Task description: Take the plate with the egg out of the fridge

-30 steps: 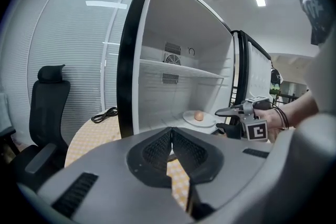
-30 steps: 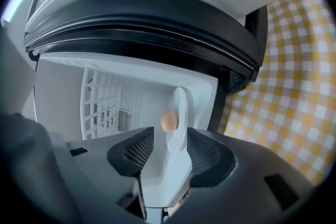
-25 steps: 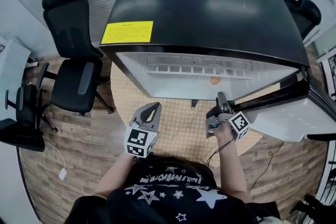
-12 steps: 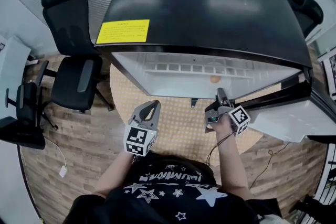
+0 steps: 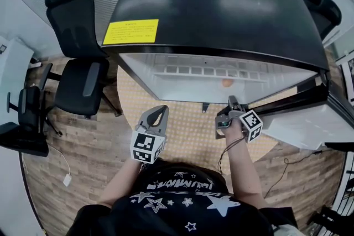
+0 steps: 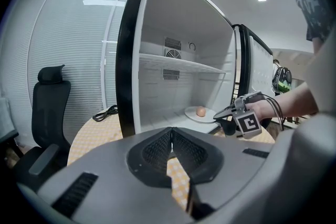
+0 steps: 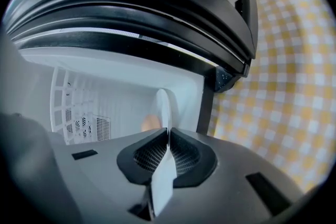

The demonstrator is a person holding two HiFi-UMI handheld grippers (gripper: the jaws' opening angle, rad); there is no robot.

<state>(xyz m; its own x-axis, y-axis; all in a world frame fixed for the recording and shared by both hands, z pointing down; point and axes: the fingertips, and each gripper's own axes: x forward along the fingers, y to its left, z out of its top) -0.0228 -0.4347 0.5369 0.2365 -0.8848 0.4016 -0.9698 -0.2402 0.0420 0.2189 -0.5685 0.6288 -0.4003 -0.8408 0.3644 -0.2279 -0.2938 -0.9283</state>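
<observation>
The small black fridge (image 5: 221,3) stands open on a round table. On its floor lies a white plate (image 6: 202,116) with a brown egg (image 6: 200,112) on it. My right gripper (image 5: 231,101) reaches into the fridge's front right corner. Its jaws are shut on the plate's (image 7: 164,110) near rim, seen edge-on between the pads, with the egg (image 7: 150,122) just behind. My left gripper (image 5: 160,114) hangs over the table in front of the fridge, shut and empty (image 6: 171,140). From there the right gripper (image 6: 224,112) shows at the plate's edge.
The fridge door (image 5: 310,119) stands swung open at the right. A yellow checked cloth (image 5: 188,130) covers the table. A black cable (image 6: 105,113) lies on it left of the fridge. Black office chairs stand at the left (image 5: 77,63) and far right (image 5: 321,11).
My right gripper has edged forward to the fridge's opening and its jaws have drawn together at the plate's rim. The left gripper has barely moved.
</observation>
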